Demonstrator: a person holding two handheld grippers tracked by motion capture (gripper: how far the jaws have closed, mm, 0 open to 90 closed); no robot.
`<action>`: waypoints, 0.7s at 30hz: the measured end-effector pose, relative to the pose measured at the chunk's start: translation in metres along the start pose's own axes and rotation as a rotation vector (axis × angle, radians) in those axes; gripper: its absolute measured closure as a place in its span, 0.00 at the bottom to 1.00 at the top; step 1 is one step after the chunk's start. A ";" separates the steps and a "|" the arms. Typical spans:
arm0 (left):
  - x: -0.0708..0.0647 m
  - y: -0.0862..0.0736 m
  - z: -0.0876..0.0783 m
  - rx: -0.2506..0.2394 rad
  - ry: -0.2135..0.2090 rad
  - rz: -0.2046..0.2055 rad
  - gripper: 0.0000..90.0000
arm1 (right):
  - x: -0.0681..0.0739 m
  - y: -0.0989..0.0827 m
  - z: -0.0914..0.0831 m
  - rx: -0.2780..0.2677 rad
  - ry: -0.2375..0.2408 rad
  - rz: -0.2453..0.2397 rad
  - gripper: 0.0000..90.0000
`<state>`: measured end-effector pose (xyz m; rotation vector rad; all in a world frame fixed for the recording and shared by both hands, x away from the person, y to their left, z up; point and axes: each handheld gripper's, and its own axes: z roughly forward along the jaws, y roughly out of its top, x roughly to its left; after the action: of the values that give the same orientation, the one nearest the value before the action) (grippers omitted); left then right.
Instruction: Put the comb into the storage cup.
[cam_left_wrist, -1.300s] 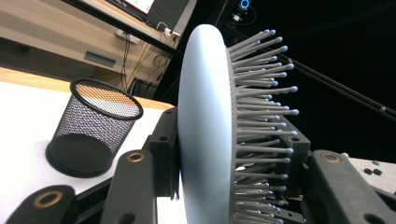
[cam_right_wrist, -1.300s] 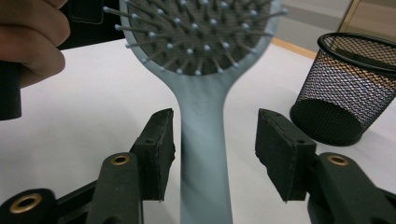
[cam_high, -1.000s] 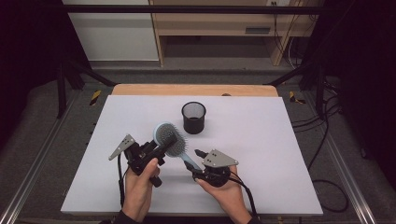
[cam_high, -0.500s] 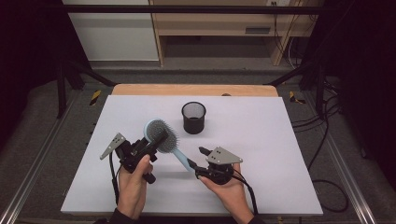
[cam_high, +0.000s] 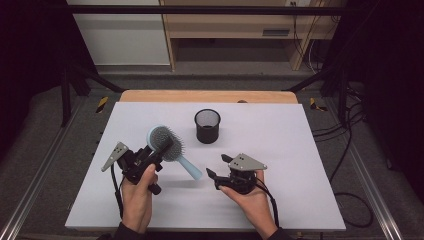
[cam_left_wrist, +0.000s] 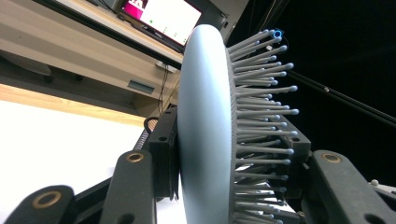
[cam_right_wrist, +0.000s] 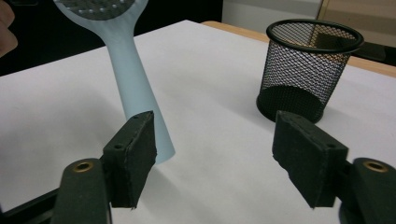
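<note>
Big white table (cam_high: 300, 165) with a wooden strip along the far edge, a person's two forearms coming in from the near side, a gripper in each hand.

The left gripper (cam_high: 150, 161) has the brush (cam_high: 167, 145), a pale blue hairbrush with a round head. The jaws are clamped on the head: in the left gripper view one pad sits flat against the smooth back (cam_left_wrist: 205, 130) and the other is buried in among the grey bristles (cam_left_wrist: 261, 116), so it's a tight pinch across the head's thickness. The brush is held up off the table, left of centre, bristles facing roughly toward the far right, handle (cam_high: 190, 169) slanting down toward the right hand.

The right gripper (cam_high: 212, 176) isn't holding anything. Its jaws have just been opening, and in its own view they stand fairly wide with bare table between them. The handle's end (cam_right_wrist: 140, 112) sits just beside the left-hand pad (cam_right_wrist: 133, 154) in that view, slightly behind it, not between the pads. From above, there's a small gap between the handle tip and that gripper's jaw tips.

Then the cup (cam_high: 207, 126), a little black mesh one, upright on the table farther back, near the middle. It's well apart from the left gripper and off past the right-hand pad (cam_right_wrist: 306, 163) in the right gripper view.
</note>
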<state>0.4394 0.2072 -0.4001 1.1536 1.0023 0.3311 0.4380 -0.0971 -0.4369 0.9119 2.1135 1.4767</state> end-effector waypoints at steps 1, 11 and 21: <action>0.001 0.001 -0.001 -0.004 0.002 -0.002 0.58 | -0.004 0.000 -0.001 0.011 0.003 0.012 0.30; 0.011 0.006 -0.007 -0.027 0.029 -0.016 0.58 | -0.017 -0.003 -0.002 0.001 0.007 0.058 0.24; 0.017 0.009 -0.012 -0.046 0.051 -0.010 0.58 | -0.028 -0.002 -0.013 0.006 0.066 0.041 0.18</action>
<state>0.4415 0.2296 -0.4010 1.1030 1.0400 0.3748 0.4490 -0.1263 -0.4352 0.9264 2.1599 1.5416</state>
